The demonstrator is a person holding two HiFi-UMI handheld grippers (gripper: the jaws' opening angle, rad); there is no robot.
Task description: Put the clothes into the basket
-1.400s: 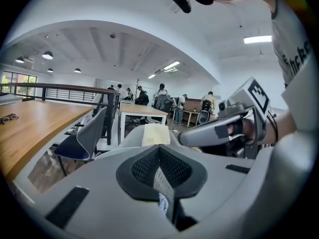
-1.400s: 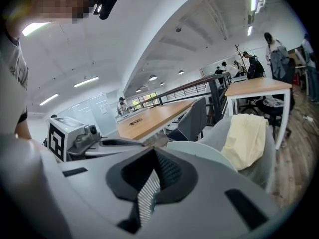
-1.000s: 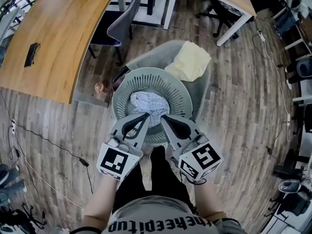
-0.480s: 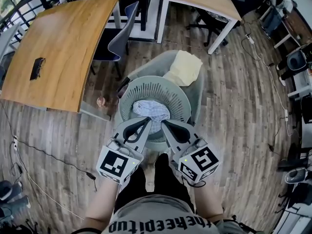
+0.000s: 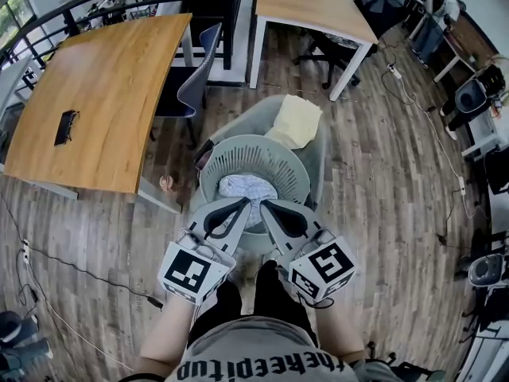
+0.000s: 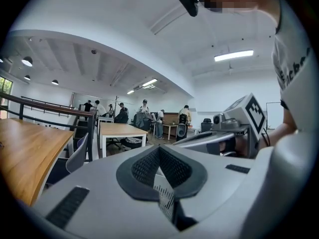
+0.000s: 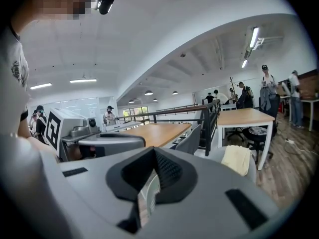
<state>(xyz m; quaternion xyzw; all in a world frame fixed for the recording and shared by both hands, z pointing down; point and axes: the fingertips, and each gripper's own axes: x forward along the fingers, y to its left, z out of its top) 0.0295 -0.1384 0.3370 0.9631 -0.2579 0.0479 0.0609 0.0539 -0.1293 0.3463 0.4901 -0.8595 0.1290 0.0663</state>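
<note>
The checked cloth (image 5: 248, 189), blue-white and crumpled, lies in the bottom of the basket (image 5: 256, 151). The basket is round, pale grey plastic with thin vertical slots in its walls, and sits over the seat of a grey shell armchair (image 5: 250, 118).

The left gripper (image 5: 245, 204) and the right gripper (image 5: 264, 204) are side by side at the basket's near rim, tips almost meeting. In each gripper view the ribbed black pads (image 6: 143, 168) are closed together. A strip of slotted basket wall (image 6: 164, 195) is pinched in the slit below them, so both are clamped on the rim. The marker cubes (image 5: 191, 270) are at the back ends, on the person's side.

Versus a second ago:
- Both grippers are on the same spot of the rim, jaws unchanged.
- The checked cloth is unchanged.
- The head view has pulled up and away, so the basket and armchair look smaller and more room shows beyond the basket.
- Can't tell if the basket has left the seat.

A soft, folded pale yellow cloth (image 5: 296, 122) drapes over the armchair just behind-right of the basket. Left of the basket is a curved wooden desk (image 5: 103, 94) with a small black thing (image 5: 66, 127) on it. Beyond the basket is a rectangular wooden desk (image 5: 306, 2) on white legs. The floor (image 5: 382, 181) around the basket is wood-plank.
</note>
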